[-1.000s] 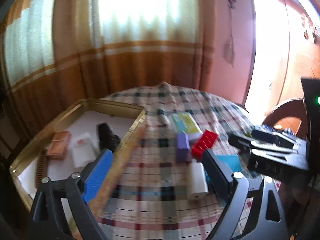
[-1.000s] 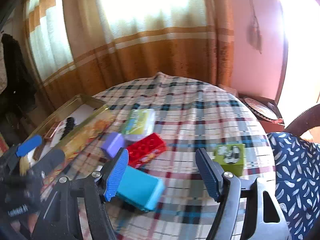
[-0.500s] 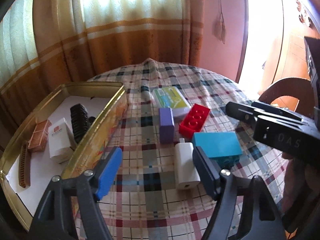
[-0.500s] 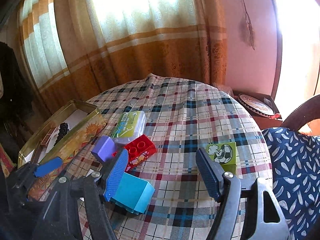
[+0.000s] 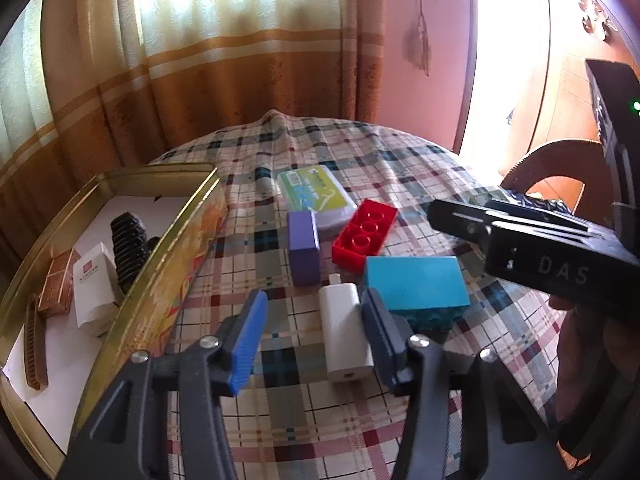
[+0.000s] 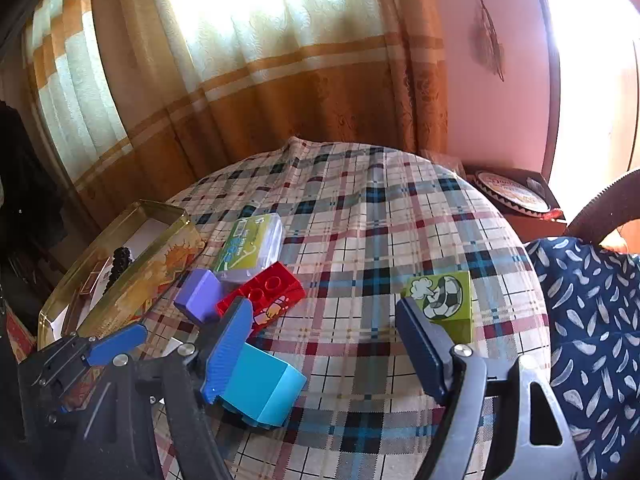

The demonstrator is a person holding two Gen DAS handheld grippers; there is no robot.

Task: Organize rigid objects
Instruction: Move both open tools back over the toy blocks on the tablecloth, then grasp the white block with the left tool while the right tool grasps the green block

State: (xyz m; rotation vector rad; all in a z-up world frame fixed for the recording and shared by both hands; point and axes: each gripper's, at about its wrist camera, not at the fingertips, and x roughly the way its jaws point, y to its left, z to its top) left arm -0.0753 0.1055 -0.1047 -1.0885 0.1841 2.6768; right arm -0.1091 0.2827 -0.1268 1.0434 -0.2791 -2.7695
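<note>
Left tool [image 5: 312, 332] had dropped toward the surface [image 5: 400, 168] over the last second and swung off the gold tin [image 5: 176, 248], which a second earlier sat squarely ahead of it. It now straddled the white charger [image 5: 345, 336]. Its jaws were closing: the charger lay between them, the right pad just beside or touching its edge, the blue left pad well clear. No pinch yet.

From the charger, the purple block [image 5: 303, 248] lay at 11 o'clock, the red brick [image 5: 365, 239] at 1 o'clock, and the teal block [image 5: 416, 284] at 2 o'clock, close alongside. The green-labelled case [image 5: 316, 196] sat beyond, at 12. The tin, at 9 o'clock, already held a white box [image 5: 93, 288], a black ridged piece [image 5: 128, 244], a copper box [image 5: 56, 288] and a brown comb [image 5: 35, 352].

Right tool [image 6: 324, 344] hung spread and widening slightly, nothing between its jaws; its left pad overlapped the teal block in view, and the green football cube [image 6: 442, 300] sat at 1 o'clock of it.

Judgement: the charger looks to be the next item bound for the tin. Closing on it risks nudging the teal block.
</note>
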